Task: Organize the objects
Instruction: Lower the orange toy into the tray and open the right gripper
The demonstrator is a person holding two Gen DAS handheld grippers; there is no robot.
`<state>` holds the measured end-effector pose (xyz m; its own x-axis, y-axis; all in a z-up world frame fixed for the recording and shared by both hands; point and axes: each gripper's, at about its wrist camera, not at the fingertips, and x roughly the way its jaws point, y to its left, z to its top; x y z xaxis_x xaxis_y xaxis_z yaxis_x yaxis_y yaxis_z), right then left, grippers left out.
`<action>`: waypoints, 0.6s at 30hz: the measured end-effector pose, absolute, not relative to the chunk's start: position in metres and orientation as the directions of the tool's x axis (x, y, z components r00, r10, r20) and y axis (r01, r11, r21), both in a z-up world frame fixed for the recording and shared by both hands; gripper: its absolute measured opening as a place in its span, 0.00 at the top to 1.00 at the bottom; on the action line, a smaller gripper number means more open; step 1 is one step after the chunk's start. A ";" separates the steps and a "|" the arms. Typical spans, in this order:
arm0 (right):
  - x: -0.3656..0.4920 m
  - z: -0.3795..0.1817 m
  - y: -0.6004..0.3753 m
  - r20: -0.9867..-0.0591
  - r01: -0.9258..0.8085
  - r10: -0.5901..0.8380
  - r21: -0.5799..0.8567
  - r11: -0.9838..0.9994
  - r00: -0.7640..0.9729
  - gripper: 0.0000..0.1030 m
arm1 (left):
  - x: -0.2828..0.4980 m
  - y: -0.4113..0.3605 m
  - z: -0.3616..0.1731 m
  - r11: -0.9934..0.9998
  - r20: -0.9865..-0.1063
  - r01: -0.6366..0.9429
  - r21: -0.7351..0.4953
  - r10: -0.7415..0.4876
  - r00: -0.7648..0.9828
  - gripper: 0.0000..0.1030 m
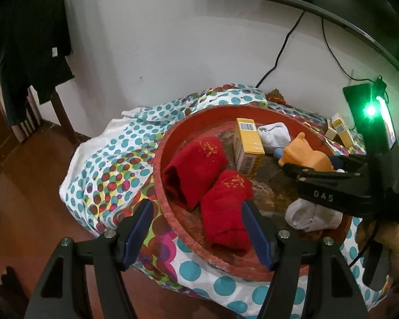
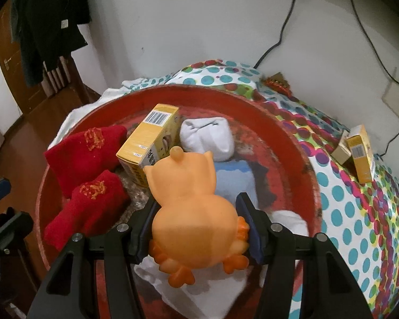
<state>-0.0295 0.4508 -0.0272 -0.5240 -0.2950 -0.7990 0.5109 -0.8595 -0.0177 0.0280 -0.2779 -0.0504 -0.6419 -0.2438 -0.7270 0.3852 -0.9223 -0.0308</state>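
The orange toy duck (image 2: 191, 212) is pinched by its round body between the blue pads of the right gripper (image 2: 196, 226), its head pointing away from the camera and its webbed feet toward it, held above the red round tray (image 2: 300, 164). Whether it touches anything beneath it I cannot tell. Under and beyond it in the tray lie a rolled white sock (image 2: 207, 138), a pale blue item (image 2: 234, 178) and more white cloth (image 2: 287, 220) near the right jaw. Just left of the duck's head a yellow carton (image 2: 146, 143) with a barcode stands tilted, and farther left two rolled red socks (image 2: 85, 154) with gold embroidery lie side by side.

The left gripper (image 1: 196, 212) has its jaws spread and holds nothing; they hang over the tray's near rim, the right pad just beside the nearer red sock (image 1: 226, 210).

The tray sits on a worktop covered by a polka-dot cloth (image 2: 353, 212). On the cloth, well apart from the tray, stand two more small yellow cartons (image 2: 359, 154). Behind is a white wall with black cables (image 2: 287, 21), and dark clothes (image 2: 50, 26) hang over a wooden chair at left.
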 end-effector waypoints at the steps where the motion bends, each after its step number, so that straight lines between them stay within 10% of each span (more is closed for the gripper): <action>1: -0.020 -0.025 0.454 -0.801 0.512 -0.291 -0.023 -0.859 -0.524 0.47 | 0.028 -0.279 -0.051 -0.920 -0.729 0.390 -0.032 -0.245 -0.639 0.32; 9: 0.034 -0.010 0.590 -0.804 0.491 -0.256 -0.052 -0.869 -0.537 0.44 | 0.025 -0.277 -0.059 -0.922 -0.746 0.386 -0.033 -0.235 -0.623 0.32; 18: 0.084 0.035 0.682 -0.820 0.445 -0.203 -0.069 -0.893 -0.535 0.14 | 0.021 -0.264 -0.059 -0.933 -0.750 0.359 -0.025 -0.220 -0.624 0.32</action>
